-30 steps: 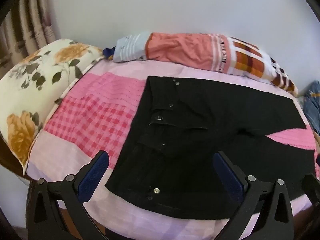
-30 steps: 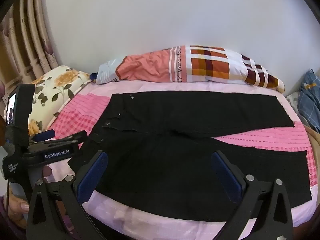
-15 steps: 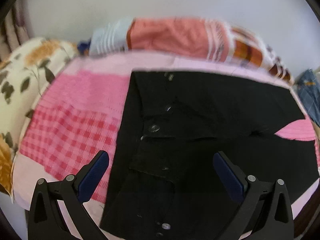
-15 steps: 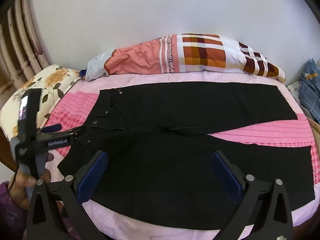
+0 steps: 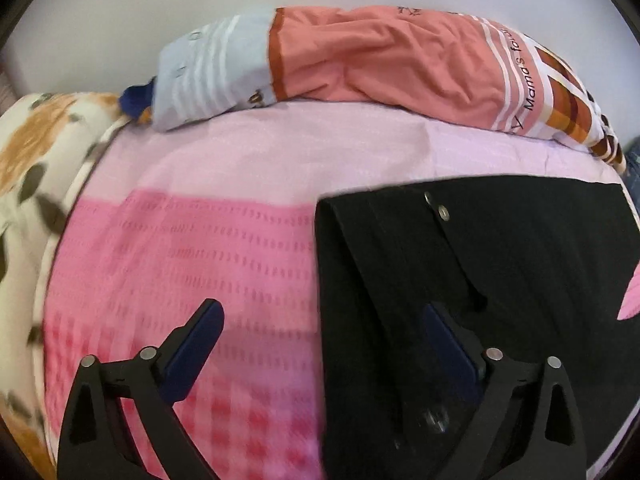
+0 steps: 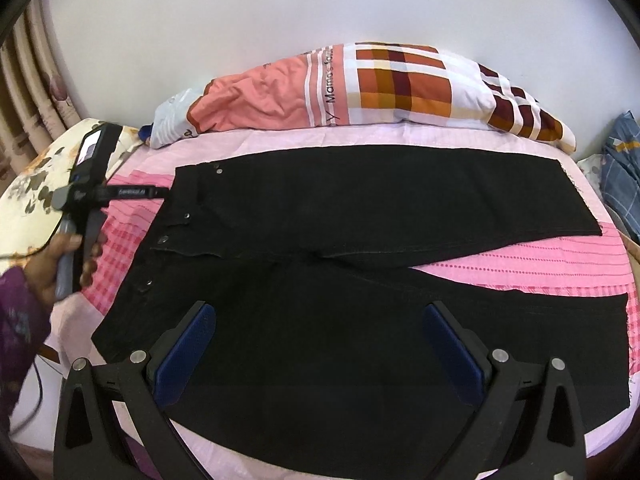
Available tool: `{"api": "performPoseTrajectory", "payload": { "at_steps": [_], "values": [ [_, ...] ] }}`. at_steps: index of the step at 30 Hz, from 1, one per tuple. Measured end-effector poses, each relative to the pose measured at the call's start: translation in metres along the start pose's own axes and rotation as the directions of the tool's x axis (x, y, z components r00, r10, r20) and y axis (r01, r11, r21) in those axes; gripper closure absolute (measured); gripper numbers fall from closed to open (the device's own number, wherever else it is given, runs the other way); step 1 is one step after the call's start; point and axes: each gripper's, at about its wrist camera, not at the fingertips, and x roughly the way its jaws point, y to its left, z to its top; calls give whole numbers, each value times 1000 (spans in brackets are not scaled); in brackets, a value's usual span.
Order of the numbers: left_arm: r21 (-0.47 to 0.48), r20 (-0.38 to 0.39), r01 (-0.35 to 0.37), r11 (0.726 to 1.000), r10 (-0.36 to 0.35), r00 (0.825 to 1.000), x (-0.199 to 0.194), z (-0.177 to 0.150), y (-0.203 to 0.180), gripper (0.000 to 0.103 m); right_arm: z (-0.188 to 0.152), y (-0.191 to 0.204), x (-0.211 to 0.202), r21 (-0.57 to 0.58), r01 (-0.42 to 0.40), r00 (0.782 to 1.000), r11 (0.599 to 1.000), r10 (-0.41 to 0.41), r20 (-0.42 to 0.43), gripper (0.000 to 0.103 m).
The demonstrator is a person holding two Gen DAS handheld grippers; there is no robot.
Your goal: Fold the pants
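While the black pants [image 6: 360,280] lie flat on the pink bedspread [image 5: 180,260], the left gripper [image 5: 320,320] is closing astride their nine-o'clock waistband edge; the right gripper [image 6: 320,320] hovers with jaws apart.

The black pants [image 6: 360,280] lie flat and unfolded, legs spread in a narrow V, waistband with metal snaps beside the left gripper [image 5: 320,316], whose closing jaws straddle its edge, the near leg under the right gripper [image 6: 318,316].
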Motion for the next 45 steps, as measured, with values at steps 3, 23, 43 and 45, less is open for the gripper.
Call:
{"api": "performPoseTrajectory", "payload": {
  "at_steps": [3,23,43,45],
  "values": [
    [24,1,14,1000,-14,1000,14,19,3,32,0,0,9,1,5,1000,1000,-5,-22,0],
    [-23,126,379,925,-373,919,-26,10,3,88,53,-34,60,148,-136,987,980,147,-67,0],
    [-143,220,495,857,-461,860,-111,-93,-35,88,152,-133,221,638,-301,881,709,463,-98,95],
    [-153,215,485,861,-450,867,-113,-96,-35,88,148,-134,215,632,-316,884,708,462,-76,96]
  ]
}}
